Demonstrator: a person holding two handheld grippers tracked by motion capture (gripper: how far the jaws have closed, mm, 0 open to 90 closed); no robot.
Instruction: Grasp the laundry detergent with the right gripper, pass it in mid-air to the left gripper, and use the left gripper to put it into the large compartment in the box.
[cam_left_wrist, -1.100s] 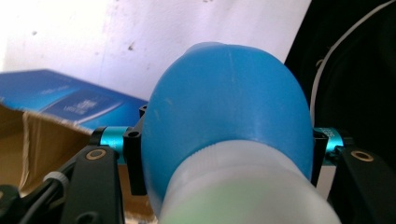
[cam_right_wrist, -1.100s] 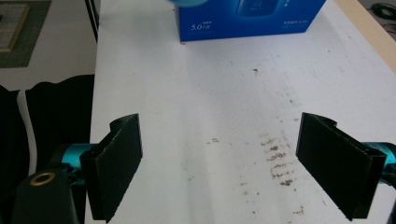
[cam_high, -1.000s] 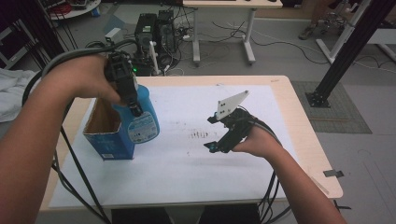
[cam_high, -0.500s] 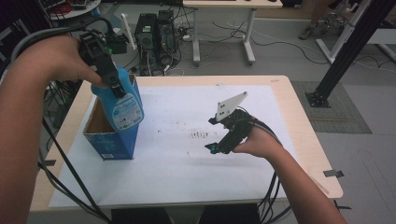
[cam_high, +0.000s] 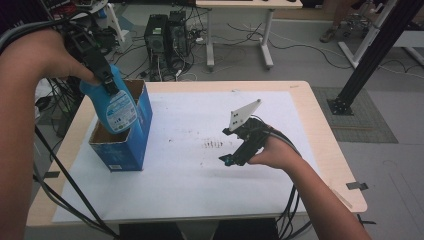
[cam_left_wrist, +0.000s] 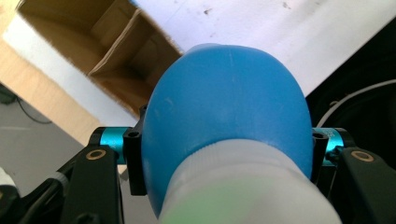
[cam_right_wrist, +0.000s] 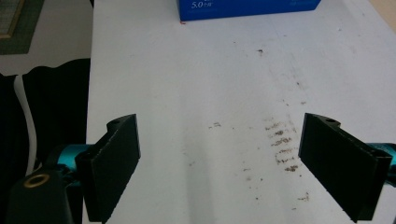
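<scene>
Left gripper view shows box (cam_left_wrist: 119, 60) interior beyond bottle (cam_left_wrist: 224, 116).

the bottle (cam_high: 117, 107) hangs over the open box (cam_high: 131, 145) at the table's (cam_high: 320, 130) left.

Bottle (cam_high: 116, 106): blue body, white cap, pale printed label. Box (cam_high: 131, 140): blue outside with white lettering, brown cardboard inside. Worktop (cam_high: 320, 130): light wood, covered by a white sheet (cam_high: 200, 170) speckled with brown marks at centre. Left tool (cam_high: 102, 75) and right tool (cam_high: 234, 152): black with teal fittings.
</scene>
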